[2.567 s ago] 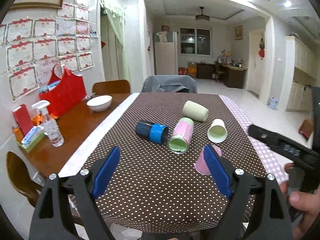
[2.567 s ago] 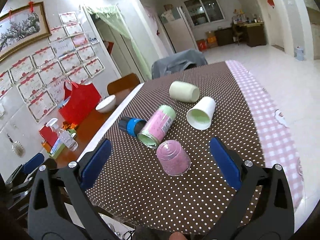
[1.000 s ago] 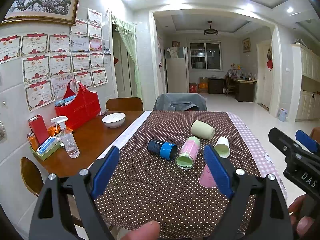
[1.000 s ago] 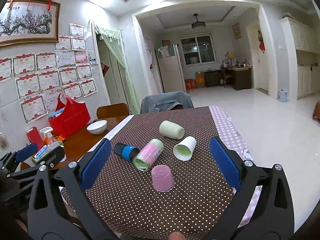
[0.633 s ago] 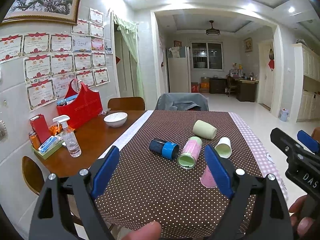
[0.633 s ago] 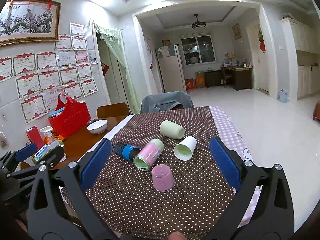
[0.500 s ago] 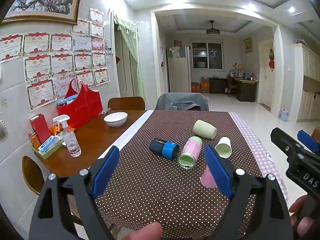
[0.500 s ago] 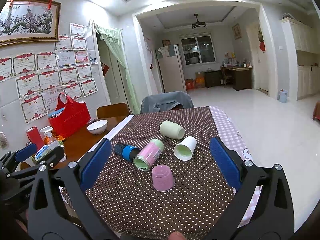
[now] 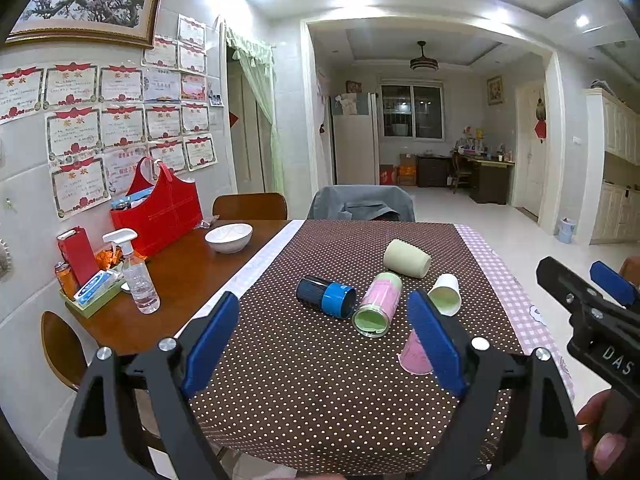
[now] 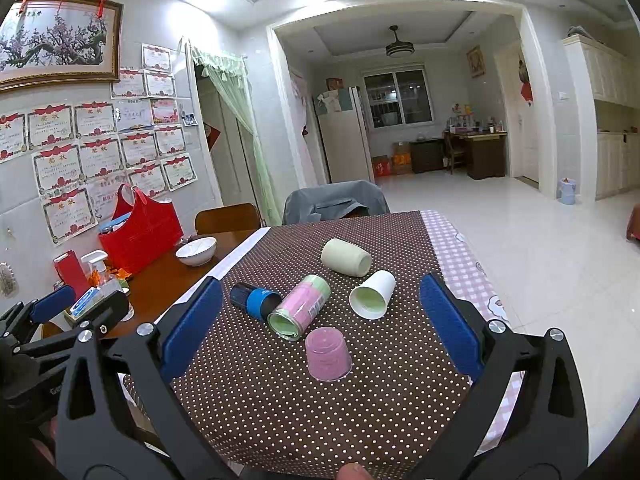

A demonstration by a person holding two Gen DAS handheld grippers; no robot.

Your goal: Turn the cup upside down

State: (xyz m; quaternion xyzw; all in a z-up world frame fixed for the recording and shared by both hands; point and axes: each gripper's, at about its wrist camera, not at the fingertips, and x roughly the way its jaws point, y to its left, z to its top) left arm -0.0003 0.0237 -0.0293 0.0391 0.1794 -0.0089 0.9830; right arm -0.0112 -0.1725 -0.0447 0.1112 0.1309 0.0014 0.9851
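The pink cup (image 10: pixel 328 354) stands mouth-down on the dotted cloth of the worktop (image 10: pixel 360 420), straight ahead of the right gripper (image 10: pixel 320 330) and between its widely parted, empty jaws, though still out in front of them and not touched. Judged from that, the flip of this cup looks already done, and both grippers hang back near the front edge of the worktop. The left gripper (image 9: pixel 324 338) is likewise spread wide and holds nothing; in its view the pink cup (image 9: pixel 414 356) sits just behind its right-hand finger, partly hidden by it.

Beyond the pink cup, four more lie on their sides: a blue-banded dark cup (image 10: pixel 254 300) ahead and to the left, a pink-and-green cup (image 10: pixel 300 306) straight ahead, a white cup (image 10: pixel 372 294) ahead and slightly right, and a cream cup (image 10: pixel 346 258) farthest off. If another is to be turned, the white one is nearest the right gripper: that would call for reaching forward past the pink cup without nudging it, closing across the wall, then lifting and rotating rim-down.
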